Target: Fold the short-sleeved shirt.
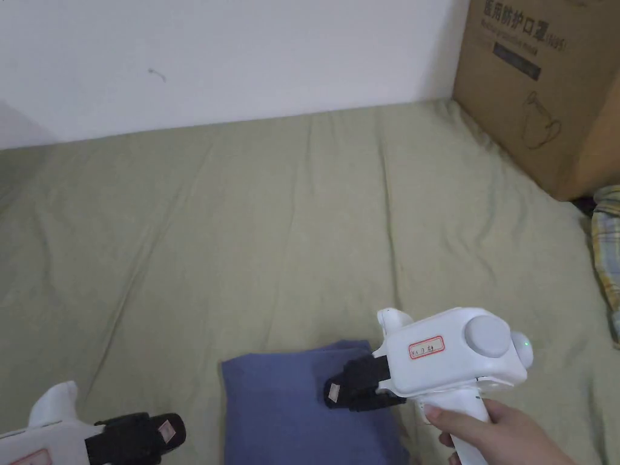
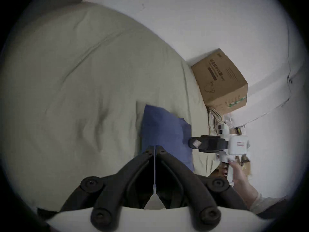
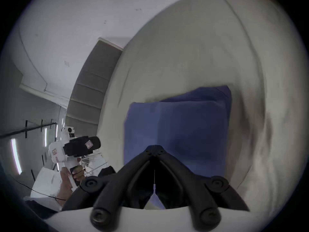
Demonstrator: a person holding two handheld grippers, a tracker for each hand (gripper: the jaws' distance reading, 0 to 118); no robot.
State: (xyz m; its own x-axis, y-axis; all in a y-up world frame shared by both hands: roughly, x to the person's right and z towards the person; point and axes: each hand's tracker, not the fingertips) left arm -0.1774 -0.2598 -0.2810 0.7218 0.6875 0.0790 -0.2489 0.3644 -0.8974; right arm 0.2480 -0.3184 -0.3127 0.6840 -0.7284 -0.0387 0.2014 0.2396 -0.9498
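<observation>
Shirt lies folded on the bed, both grippers off it

Shirt (image 1: 303, 405) first: the blue short-sleeved garment sits as a compact folded rectangle near the front edge of the olive-green bedsheet (image 1: 242, 230), with its far edge neat and one corner of a lower layer peeking out on the right. From your right gripper view the top panel looks flat, with a second layer showing behind it.

Your right gripper (image 1: 334, 392) hangs over the right part of the folded cloth, its black jaws brought together with nothing between them. Whether the tips touch the fabric or hover just above it is hard to tell from these angles. Your right hand (image 1: 502, 433) wraps the white handle below.

Your left gripper (image 1: 172, 431) is off to the left of the shirt, over bare sheet and apart from the cloth. Its jaws are also pressed closed on nothing; in the left gripper view only a thin slit shows between them.

Farther out, a cardboard box (image 1: 539, 85) stands at the right back corner of the bed against the white wall (image 1: 230, 54). A bit of plaid fabric (image 1: 605, 242) pokes in at the right edge, just below the box.
</observation>
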